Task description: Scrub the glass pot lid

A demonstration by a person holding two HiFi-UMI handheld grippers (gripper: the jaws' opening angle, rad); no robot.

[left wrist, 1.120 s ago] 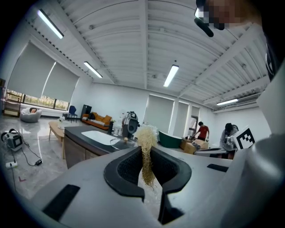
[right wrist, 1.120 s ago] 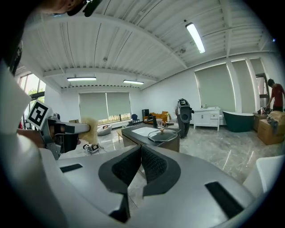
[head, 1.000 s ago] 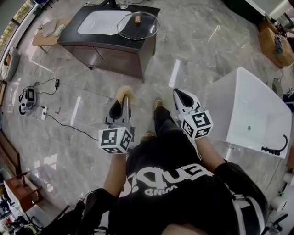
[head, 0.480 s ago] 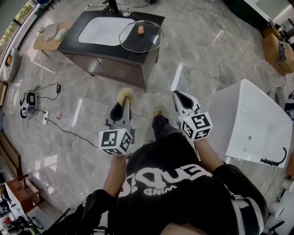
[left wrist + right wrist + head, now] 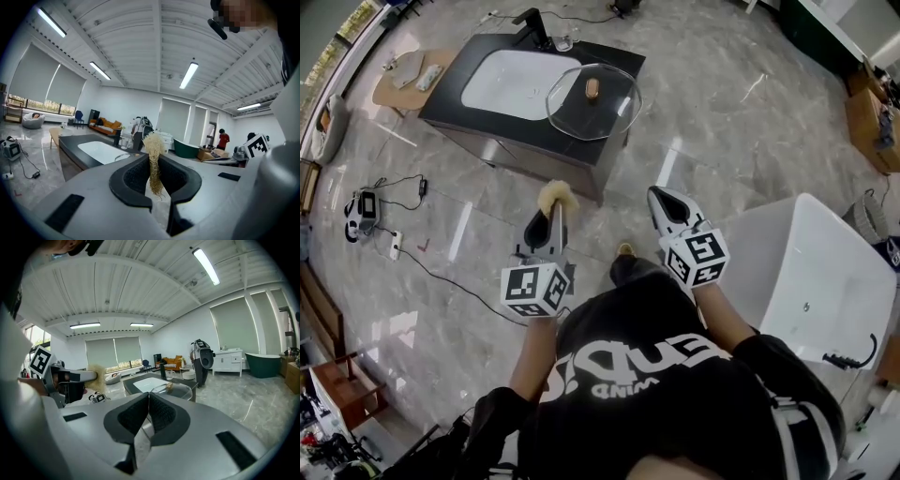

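Observation:
The glass pot lid with a wooden knob lies on the dark sink counter, overhanging its right end; it also shows in the right gripper view as the lid. My left gripper is shut on a tan fibrous scrubber, whose tuft sticks up from between the jaws. My right gripper is shut with nothing in it, its jaws pressed together. Both grippers are held over the floor, well short of the counter.
A white basin is set in the counter, with a black tap and a glass behind it. A white bathtub stands to my right. Cables and a small device lie on the marble floor at left.
The counter with the lid has come nearer in the head view and the bathtub has slid down and to the right. Both grippers keep their hold and posture.

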